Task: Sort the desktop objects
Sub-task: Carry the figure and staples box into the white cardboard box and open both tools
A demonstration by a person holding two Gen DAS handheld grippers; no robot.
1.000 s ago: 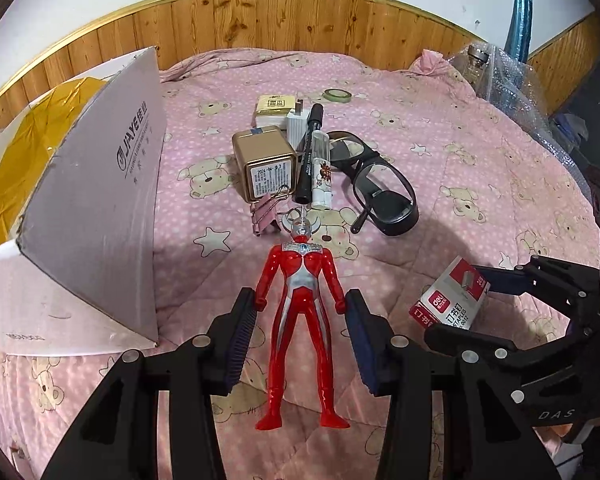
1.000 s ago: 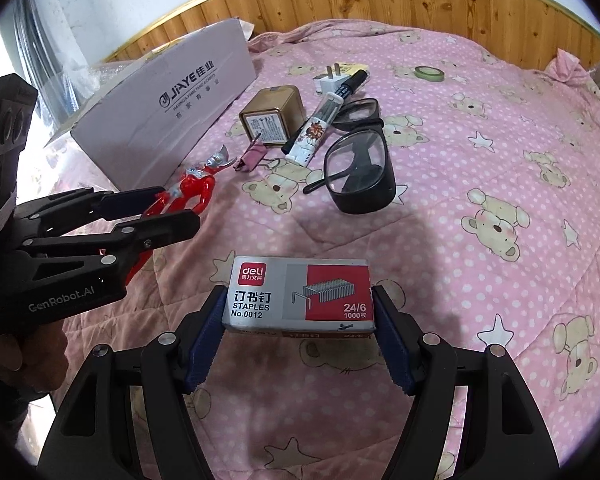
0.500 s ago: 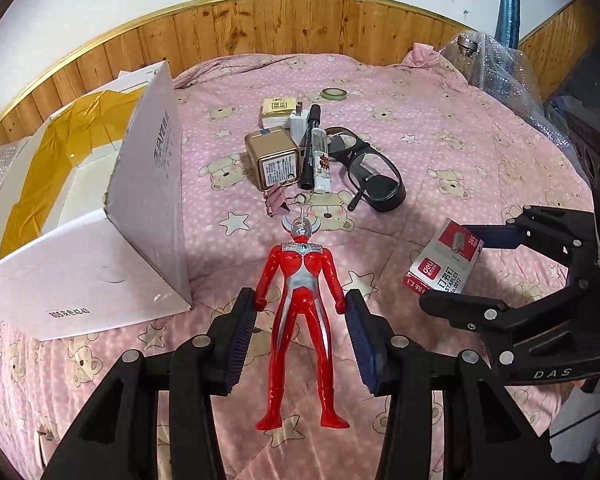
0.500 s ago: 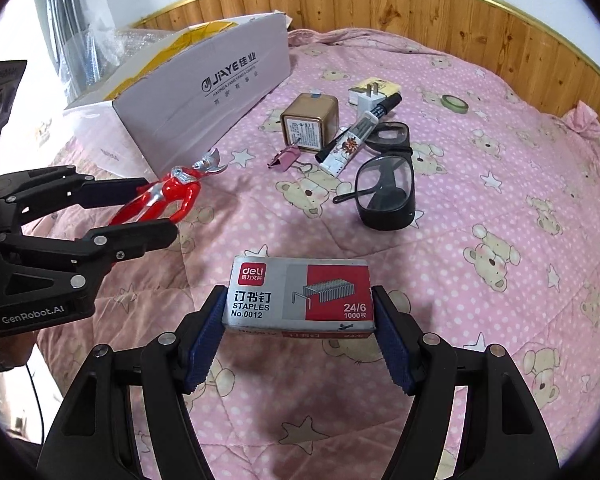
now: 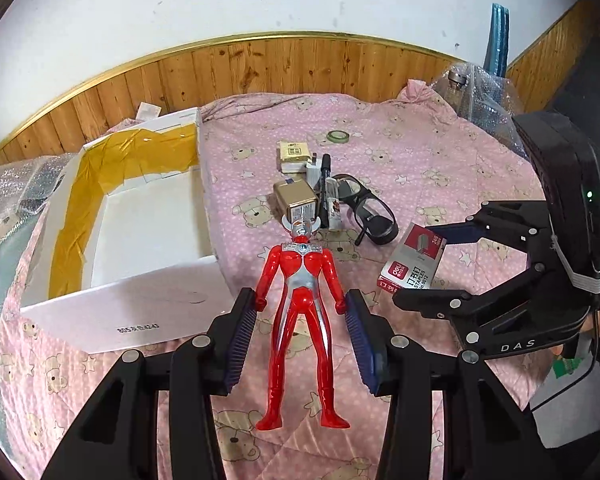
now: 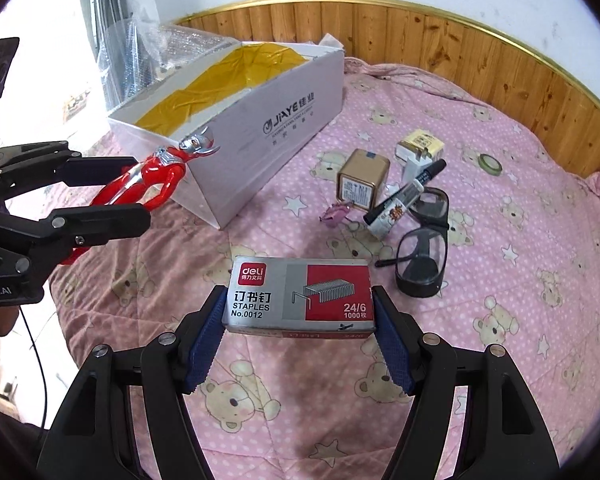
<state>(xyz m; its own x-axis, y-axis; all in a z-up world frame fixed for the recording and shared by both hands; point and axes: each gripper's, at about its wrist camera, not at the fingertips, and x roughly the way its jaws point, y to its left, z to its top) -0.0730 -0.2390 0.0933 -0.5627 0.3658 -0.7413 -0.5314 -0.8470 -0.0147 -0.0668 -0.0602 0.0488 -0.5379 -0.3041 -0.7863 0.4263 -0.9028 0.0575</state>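
Above the pink bedspread (image 6: 500,240), left claw (image 5: 300,340) clamped on red figure (image 5: 300,300), right claw (image 6: 299,344) clamped on staple box (image 6: 300,294), open cardboard box (image 5: 112,312) beside them.

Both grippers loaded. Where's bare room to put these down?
The white cardboard box has a bare floor. The pink bear-print quilt is bare right of the black safety glasses and in front of the silver-red staples box. It is crowded around the gold square tin, with marker, plug and binder clip close by.
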